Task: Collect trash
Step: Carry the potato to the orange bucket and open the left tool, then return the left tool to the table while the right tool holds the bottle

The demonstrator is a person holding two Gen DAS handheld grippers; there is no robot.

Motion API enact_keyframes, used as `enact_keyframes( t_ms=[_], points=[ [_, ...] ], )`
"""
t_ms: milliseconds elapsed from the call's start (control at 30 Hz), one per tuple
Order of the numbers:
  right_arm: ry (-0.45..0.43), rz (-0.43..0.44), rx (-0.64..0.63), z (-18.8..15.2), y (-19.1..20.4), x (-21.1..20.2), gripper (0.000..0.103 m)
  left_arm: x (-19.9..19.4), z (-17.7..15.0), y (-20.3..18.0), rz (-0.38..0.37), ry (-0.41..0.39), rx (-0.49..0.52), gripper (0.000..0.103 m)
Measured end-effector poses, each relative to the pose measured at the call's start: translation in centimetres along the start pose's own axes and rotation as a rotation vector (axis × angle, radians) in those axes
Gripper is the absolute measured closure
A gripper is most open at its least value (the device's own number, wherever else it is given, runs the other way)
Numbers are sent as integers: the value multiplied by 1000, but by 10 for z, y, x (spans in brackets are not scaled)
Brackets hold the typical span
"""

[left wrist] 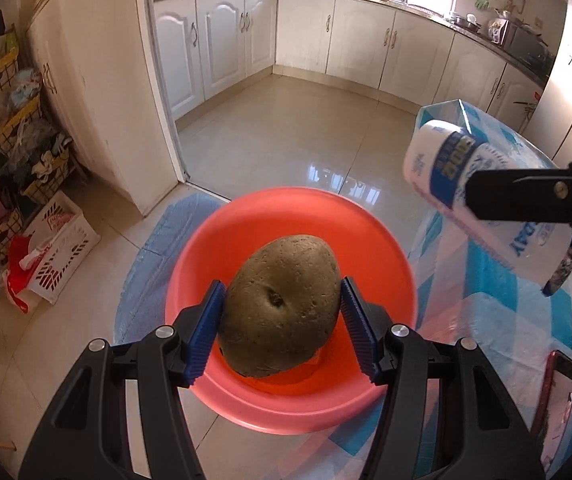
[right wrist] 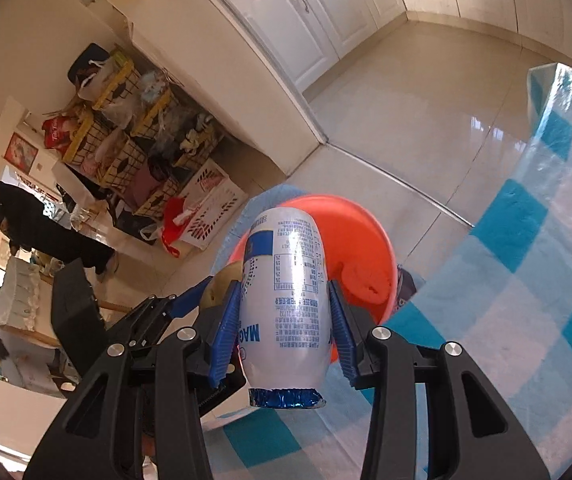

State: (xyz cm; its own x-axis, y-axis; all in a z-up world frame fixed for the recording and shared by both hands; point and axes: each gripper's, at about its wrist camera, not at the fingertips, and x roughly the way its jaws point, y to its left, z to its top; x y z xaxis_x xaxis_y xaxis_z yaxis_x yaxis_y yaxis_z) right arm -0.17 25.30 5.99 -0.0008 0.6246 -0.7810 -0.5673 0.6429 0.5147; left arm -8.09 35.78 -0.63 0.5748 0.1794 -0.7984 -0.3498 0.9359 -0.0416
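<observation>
My left gripper (left wrist: 282,312) is shut on a large brown potato (left wrist: 282,304) and holds it over a red plastic basin (left wrist: 370,240) on the floor. My right gripper (right wrist: 284,320) is shut on a white and blue milk bottle (right wrist: 286,300) with a torn blue foil lid, held above the table edge beside the basin (right wrist: 354,232). In the left wrist view the bottle (left wrist: 446,164) and the right gripper's black finger (left wrist: 526,196) show at the right. In the right wrist view the potato (right wrist: 222,284) and the left gripper (right wrist: 190,300) show left of the bottle.
A table with a blue and white checked cloth (left wrist: 526,320) stands right of the basin, with a red phone (left wrist: 558,400) near its edge. A blue mat (left wrist: 146,280) lies under the basin. Wire racks and a white crate (left wrist: 62,248) stand at the left. White kitchen cabinets (left wrist: 222,40) line the far wall.
</observation>
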Motion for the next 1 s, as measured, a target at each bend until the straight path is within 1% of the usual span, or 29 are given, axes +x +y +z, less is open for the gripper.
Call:
enact_keyframes(
  t_ms=[167,267,333,367,433,467,500,533,600,700,800,933,1000],
  points=[
    [13,-2,8,2,4,12,57,7,-1,2,11,15,-4,44],
    [-2,-17,16,-1,5,9,57,8,0,0,32,0,17,44],
    [-22,-19,23,-4,3,1,50,9,2,0,34,3,25,36],
    [-31,-23,26,-7,1,-4,45,10,3,2,45,0,26,33],
    [-58,-29,31,-11,-1,-16,40,8,3,0,65,-10,32,28],
    [-73,-35,33,-14,-4,-24,33,7,3,-1,67,-13,33,23],
    [-97,-56,38,-19,-6,-34,26,5,3,-1,66,-16,32,21],
    [-112,-69,41,-22,-7,-40,24,2,2,-1,65,-23,31,21],
    [-149,-79,43,-30,-11,-56,24,-3,3,-2,68,-36,32,21],
    [-228,-120,75,-48,-22,-85,22,-13,6,-2,79,-56,23,18],
    [-306,-148,122,-70,-35,-114,21,-27,11,-7,59,-84,25,17],
    [-368,-161,194,-94,-55,-136,21,-49,17,-23,13,-119,50,17],
    [-394,-197,221,-107,-63,-146,21,-60,20,-34,-14,-136,61,14]
  ],
)
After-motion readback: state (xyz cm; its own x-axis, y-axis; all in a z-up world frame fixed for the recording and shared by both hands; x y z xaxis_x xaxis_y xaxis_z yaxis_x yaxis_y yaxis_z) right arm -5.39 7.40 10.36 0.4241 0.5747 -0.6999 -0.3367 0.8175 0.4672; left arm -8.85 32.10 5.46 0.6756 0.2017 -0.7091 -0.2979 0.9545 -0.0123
